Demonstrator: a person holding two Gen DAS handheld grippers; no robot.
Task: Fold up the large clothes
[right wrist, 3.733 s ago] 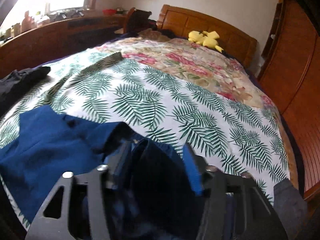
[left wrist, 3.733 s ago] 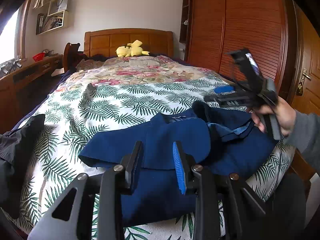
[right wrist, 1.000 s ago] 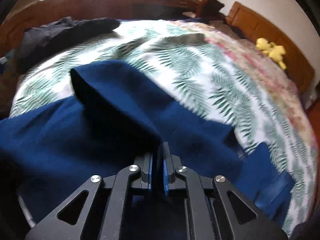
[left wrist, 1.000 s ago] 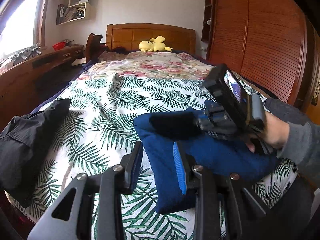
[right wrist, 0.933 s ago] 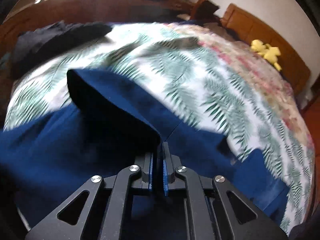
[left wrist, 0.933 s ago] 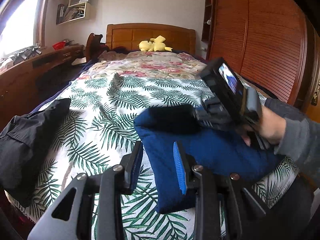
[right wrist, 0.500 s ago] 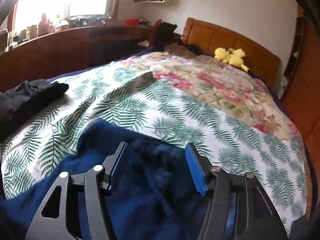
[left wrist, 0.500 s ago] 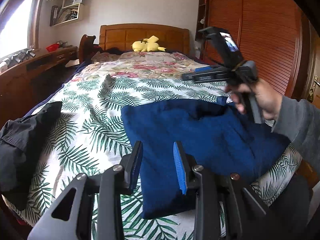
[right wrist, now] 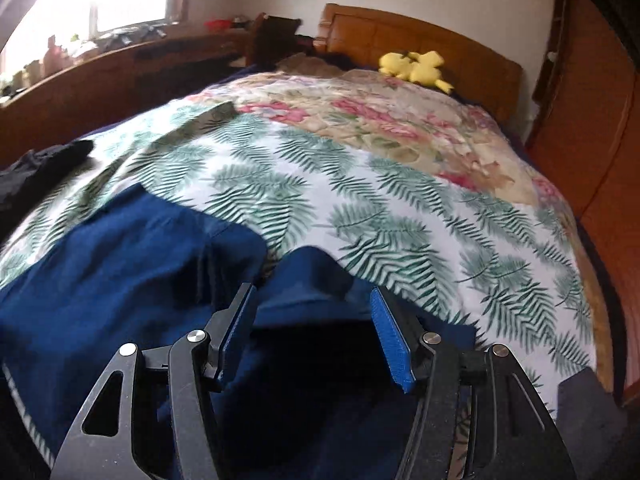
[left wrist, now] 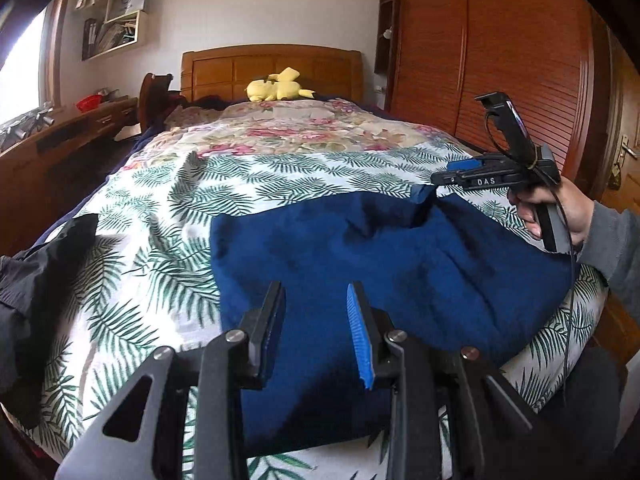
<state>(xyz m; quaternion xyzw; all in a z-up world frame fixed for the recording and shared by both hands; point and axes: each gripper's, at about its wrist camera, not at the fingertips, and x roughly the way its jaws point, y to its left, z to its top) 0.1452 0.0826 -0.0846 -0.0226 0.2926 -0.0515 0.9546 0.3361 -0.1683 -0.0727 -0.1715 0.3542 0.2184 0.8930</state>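
Note:
A dark blue garment (left wrist: 400,256) lies folded on the palm-leaf bed cover (left wrist: 160,248), near the foot of the bed. My left gripper (left wrist: 314,286) hovers over its near left part, jaws apart, with nothing between them. To the right, a hand holds my right gripper (left wrist: 444,174) just above the garment's far right corner. In the right wrist view the right gripper (right wrist: 312,290) is open above a raised fold of the blue garment (right wrist: 140,260), and the pads do not press on cloth.
A black garment (left wrist: 36,280) lies bunched at the bed's left edge. A yellow plush toy (left wrist: 276,88) rests by the wooden headboard. A wooden wardrobe (left wrist: 500,60) stands close on the right, and a long wooden desk (left wrist: 60,140) runs along the left.
The right gripper let go of the blue fold it carried leftward, opened, and drew back up to the right. The garment now lies flatter. The left gripper shifted slightly.

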